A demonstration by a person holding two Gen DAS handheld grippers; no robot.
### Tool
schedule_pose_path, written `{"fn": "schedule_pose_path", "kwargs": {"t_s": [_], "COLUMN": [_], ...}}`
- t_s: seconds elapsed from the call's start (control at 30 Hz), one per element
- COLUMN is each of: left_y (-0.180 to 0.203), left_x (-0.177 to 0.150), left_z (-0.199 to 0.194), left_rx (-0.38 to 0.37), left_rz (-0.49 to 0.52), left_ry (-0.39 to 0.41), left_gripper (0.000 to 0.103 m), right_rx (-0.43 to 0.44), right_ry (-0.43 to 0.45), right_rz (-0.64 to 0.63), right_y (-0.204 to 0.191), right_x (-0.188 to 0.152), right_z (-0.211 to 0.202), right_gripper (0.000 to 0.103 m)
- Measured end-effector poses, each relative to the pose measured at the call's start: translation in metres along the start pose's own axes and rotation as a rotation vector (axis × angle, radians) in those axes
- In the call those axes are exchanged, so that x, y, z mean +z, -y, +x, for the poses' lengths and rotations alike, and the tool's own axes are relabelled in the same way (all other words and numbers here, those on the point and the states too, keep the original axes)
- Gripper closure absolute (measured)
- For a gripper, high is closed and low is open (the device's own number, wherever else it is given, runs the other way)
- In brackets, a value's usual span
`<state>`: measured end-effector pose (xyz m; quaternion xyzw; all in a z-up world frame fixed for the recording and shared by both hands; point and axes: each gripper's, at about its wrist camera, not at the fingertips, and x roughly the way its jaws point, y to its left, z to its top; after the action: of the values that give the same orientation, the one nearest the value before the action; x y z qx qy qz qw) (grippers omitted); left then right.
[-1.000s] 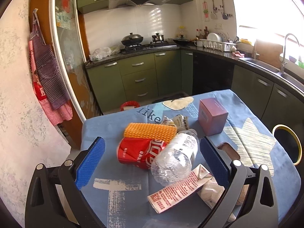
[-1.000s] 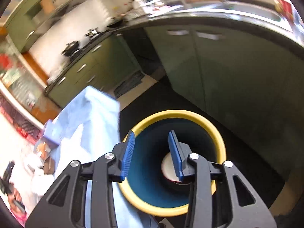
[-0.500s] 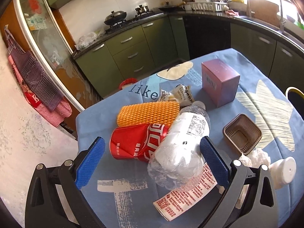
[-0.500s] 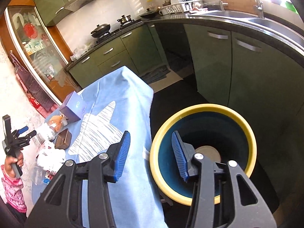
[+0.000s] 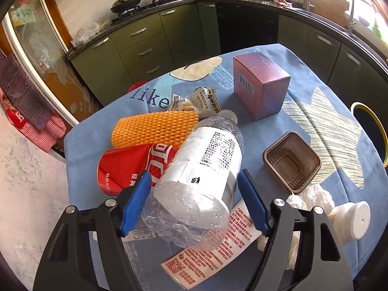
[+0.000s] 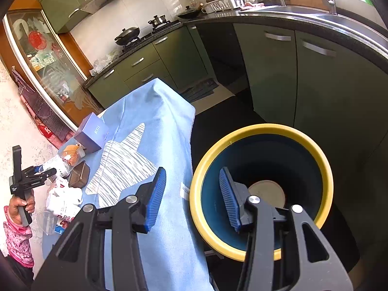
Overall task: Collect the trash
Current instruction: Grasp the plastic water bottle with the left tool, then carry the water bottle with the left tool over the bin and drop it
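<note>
The left tool (image 5: 194, 203) has just been closing around the base of the bottle (image 5: 201, 167); whether its pads press, I cannot tell. The bottle lies on the table (image 5: 315, 111), leaning on a red can (image 5: 131, 167), cap pointing far. The right tool (image 6: 192, 196), spread and empty, hovers at the bin (image 6: 262, 189) rim.

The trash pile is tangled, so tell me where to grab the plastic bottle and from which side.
Grip the plastic bottle across its wide, crumpled bottom end, coming from the near side. It lies on its side atop the red can, base toward the left gripper, whose fingers have just been closing around it.
</note>
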<state>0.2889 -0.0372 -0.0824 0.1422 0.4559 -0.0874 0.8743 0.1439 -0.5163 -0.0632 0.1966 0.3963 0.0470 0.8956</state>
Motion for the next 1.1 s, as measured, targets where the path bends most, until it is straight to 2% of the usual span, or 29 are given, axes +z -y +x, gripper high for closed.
{"fn": "schedule_pose_path", "kwargs": {"t_s": [0.07, 0.37, 1.1], "left_y": [0.0, 0.004, 0.025], "left_x": [0.001, 0.004, 0.014], "left_z": [-0.001, -0.027, -0.098], "left_rx": [-0.014, -0.032, -0.024], "left_rz": [-0.003, -0.002, 0.06], "left_ry": [0.007, 0.075, 0.203], "left_gripper": [0.035, 0.041, 0.042], "right_rx": [0.003, 0.007, 0.017], "right_ry": [-0.001, 0.003, 0.0], "right_rz": [0.001, 0.003, -0.005], "right_y": [0.0, 0.003, 0.0], "right_x": [-0.001, -0.002, -0.003], "right_z": [0.001, -0.001, -0.001], "right_gripper": [0.059, 0.059, 0.059]}}
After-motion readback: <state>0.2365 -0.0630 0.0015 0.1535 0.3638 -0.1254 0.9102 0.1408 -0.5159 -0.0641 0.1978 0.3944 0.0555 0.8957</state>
